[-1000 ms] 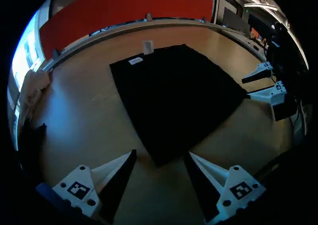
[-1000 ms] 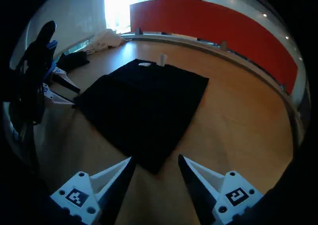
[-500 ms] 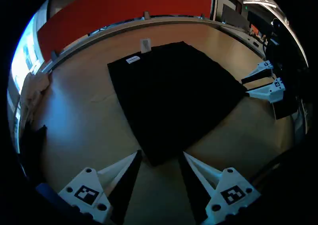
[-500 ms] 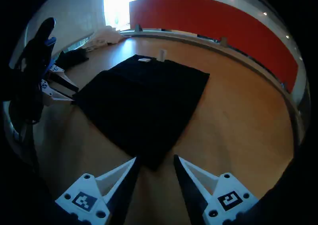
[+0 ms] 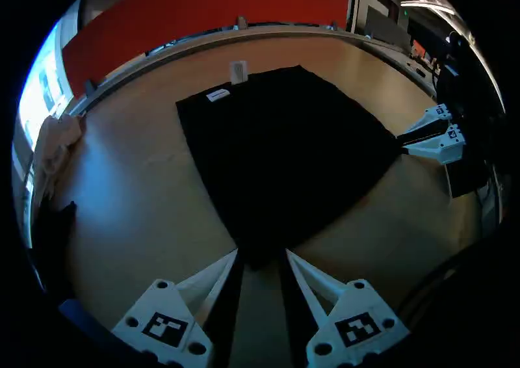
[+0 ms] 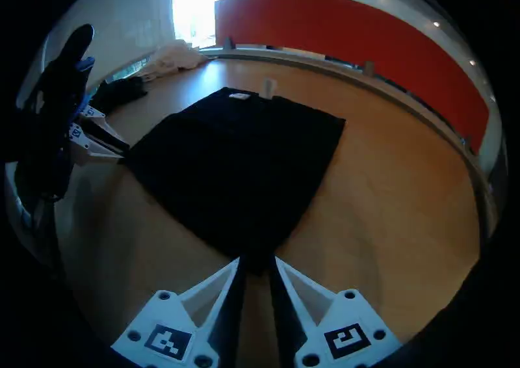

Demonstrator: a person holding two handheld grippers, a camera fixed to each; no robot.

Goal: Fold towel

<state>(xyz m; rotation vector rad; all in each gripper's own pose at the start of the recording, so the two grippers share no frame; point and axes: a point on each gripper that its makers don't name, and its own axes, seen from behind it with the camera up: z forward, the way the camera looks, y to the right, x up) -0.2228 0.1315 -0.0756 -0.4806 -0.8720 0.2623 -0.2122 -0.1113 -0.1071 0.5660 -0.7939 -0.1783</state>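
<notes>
A black cloth towel (image 5: 286, 153) lies flat mid-surface on the wooden table (image 5: 130, 192). It looks soft and limp, best taken by its corners. The left gripper (image 5: 261, 256) and right gripper (image 6: 259, 262) each straddle a near corner, fingers narrow; whether they pinch it, I cannot tell.

My left hand-held gripper (image 5: 261, 262) is held low and points forward, angled down, jaws close together with a slim gap between them. My right hand-held gripper (image 6: 257, 268) is held the same way, its gap a little slimmer. The two are well apart, and each appears side-on in the other's view, tips pointing inward, jaws nearly together.
</notes>
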